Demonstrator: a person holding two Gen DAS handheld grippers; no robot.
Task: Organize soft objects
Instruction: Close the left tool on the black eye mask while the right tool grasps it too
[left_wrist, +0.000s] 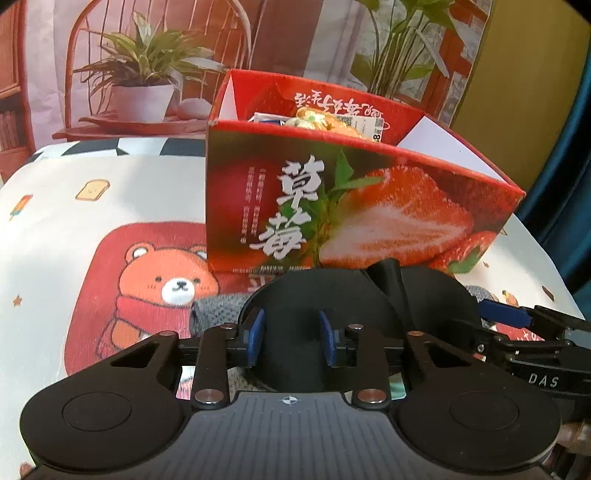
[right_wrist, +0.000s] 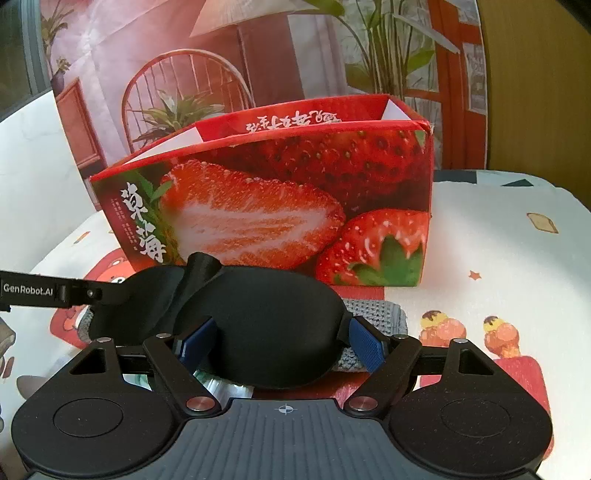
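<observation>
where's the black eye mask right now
In both wrist views, the black eye mask lies just before the strawberry box, over a grey knitted cloth.

Left gripper (left_wrist: 291, 341) fingers (left_wrist: 257, 336) straddle black eye mask (left_wrist: 354, 295); strawberry box (left_wrist: 354, 206) behind, on bear-print cloth (left_wrist: 110, 229).

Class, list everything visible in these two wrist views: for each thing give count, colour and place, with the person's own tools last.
Sleep mask: one, black, in front of the box, between both grippers' fingers.
Knitted cloth: one, grey, under the mask.
Strawberry box: one, red, open-topped, mid-table; packaged items inside.
Tablecloth: one, white with red bear print, covering the table.
Backdrop: one, printed chair and plants, behind the table.
Left gripper: black with blue pads, around the mask's left half.
Right gripper: black with blue pads, around its right half.
</observation>
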